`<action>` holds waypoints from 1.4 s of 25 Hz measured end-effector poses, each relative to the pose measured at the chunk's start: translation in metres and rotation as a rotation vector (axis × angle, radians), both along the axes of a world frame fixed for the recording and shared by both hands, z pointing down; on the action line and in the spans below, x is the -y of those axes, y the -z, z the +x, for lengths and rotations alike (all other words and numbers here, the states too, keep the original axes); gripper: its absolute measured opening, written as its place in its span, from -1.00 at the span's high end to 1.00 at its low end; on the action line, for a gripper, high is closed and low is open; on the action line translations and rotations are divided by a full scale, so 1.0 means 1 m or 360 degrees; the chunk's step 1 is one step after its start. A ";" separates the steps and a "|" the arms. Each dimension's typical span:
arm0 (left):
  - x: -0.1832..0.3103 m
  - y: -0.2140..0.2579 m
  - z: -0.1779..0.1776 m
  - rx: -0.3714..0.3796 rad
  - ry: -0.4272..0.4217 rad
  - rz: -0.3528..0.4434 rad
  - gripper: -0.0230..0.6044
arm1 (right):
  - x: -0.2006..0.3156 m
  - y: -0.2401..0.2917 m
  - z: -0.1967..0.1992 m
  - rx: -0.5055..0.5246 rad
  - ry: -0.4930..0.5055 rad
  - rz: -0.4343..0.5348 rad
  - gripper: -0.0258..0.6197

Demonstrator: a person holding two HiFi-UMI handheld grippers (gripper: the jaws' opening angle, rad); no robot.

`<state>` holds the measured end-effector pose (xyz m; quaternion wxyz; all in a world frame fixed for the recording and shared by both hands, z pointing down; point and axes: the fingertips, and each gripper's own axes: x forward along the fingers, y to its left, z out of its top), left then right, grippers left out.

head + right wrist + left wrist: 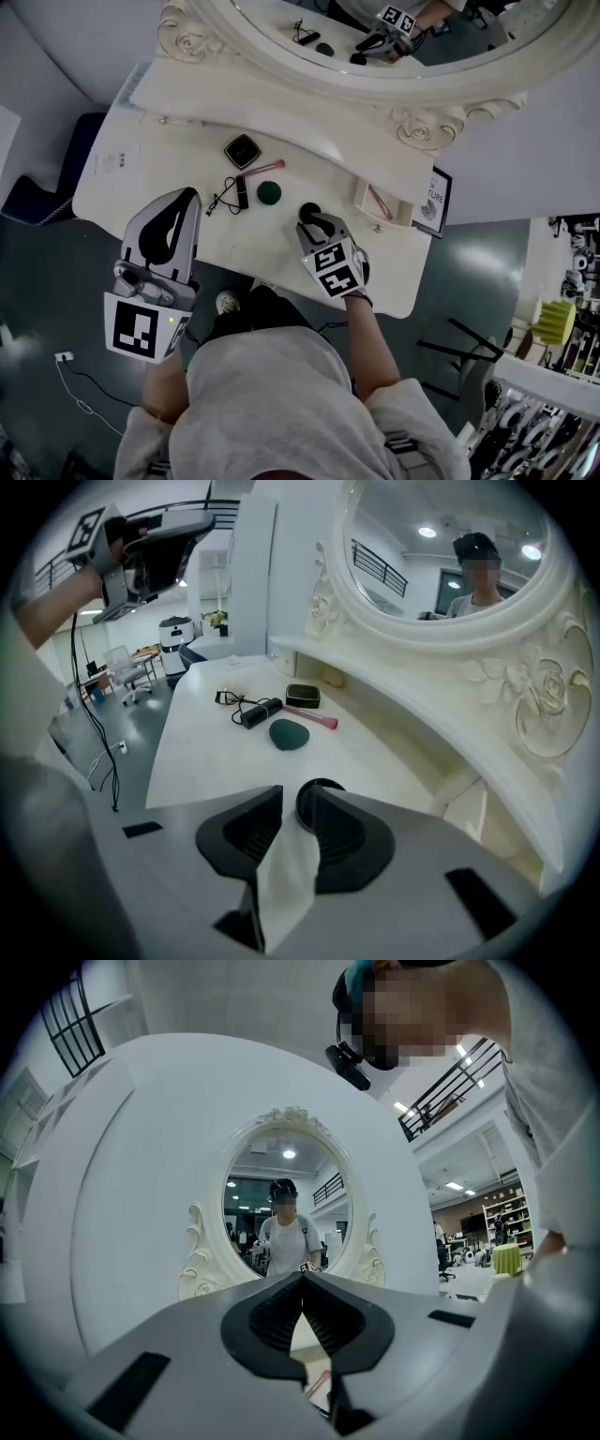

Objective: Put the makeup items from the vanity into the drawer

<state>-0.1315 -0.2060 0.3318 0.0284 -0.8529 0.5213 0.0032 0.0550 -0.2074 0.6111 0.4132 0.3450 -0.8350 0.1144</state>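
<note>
On the white counter (246,246), a round black makeup item (308,210) sits just beyond the right gripper's (289,803) slightly parted jaws; the left gripper (302,1281) hovers raised, jaws closed empty.

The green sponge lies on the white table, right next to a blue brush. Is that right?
No, the brush is pink, not blue. The green sponge does lie beside it on the white table; the right gripper view shows it.
</note>
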 end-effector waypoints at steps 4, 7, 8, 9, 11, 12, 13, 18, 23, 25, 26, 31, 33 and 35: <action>-0.001 -0.002 -0.004 0.0001 0.0026 -0.0008 0.88 | 0.001 -0.004 -0.002 -0.0078 0.0053 -0.0002 0.62; -0.002 -0.003 -0.005 0.0001 0.0036 -0.0011 0.88 | 0.000 -0.010 -0.001 -0.0151 0.0100 0.0000 0.63; -0.002 -0.004 -0.005 0.0002 0.0038 -0.0012 0.88 | 0.000 -0.012 -0.001 -0.0181 0.0117 0.0006 0.67; -0.002 -0.004 -0.005 0.0004 0.0041 -0.0013 0.88 | -0.001 -0.013 0.000 -0.0208 0.0130 0.0018 0.70; -0.003 -0.004 -0.007 0.0006 0.0046 -0.0013 0.88 | -0.001 -0.014 0.000 -0.0243 0.0144 0.0044 0.76; -0.004 -0.004 -0.007 0.0006 0.0050 -0.0010 0.88 | -0.001 -0.014 0.000 -0.0251 0.0150 0.0051 0.76; -0.004 -0.003 -0.008 0.0006 0.0054 -0.0007 0.88 | -0.001 -0.013 0.000 -0.0252 0.0155 0.0054 0.77; -0.005 0.001 -0.009 0.0016 0.0060 -0.0003 0.88 | -0.001 -0.012 -0.002 -0.0215 0.0130 0.0042 0.82; -0.008 0.005 -0.010 0.0007 0.0059 0.0016 0.88 | -0.002 0.000 -0.005 -0.0134 0.0083 0.0086 0.83; -0.009 0.007 -0.009 0.0011 0.0052 0.0019 0.88 | -0.001 0.008 -0.006 -0.0095 0.0064 0.0112 0.83; -0.009 0.008 -0.008 0.0014 0.0047 0.0023 0.88 | 0.000 0.013 -0.007 -0.0076 0.0055 0.0128 0.83; -0.012 0.013 -0.006 0.0017 0.0029 0.0048 0.88 | 0.004 0.037 -0.010 0.0031 0.0000 0.0224 0.83; -0.013 0.015 -0.004 0.0019 0.0021 0.0057 0.88 | 0.004 0.047 -0.010 0.0077 -0.0023 0.0256 0.83; -0.014 0.018 -0.002 0.0022 0.0010 0.0066 0.88 | 0.004 0.059 -0.011 0.0135 -0.0054 0.0282 0.83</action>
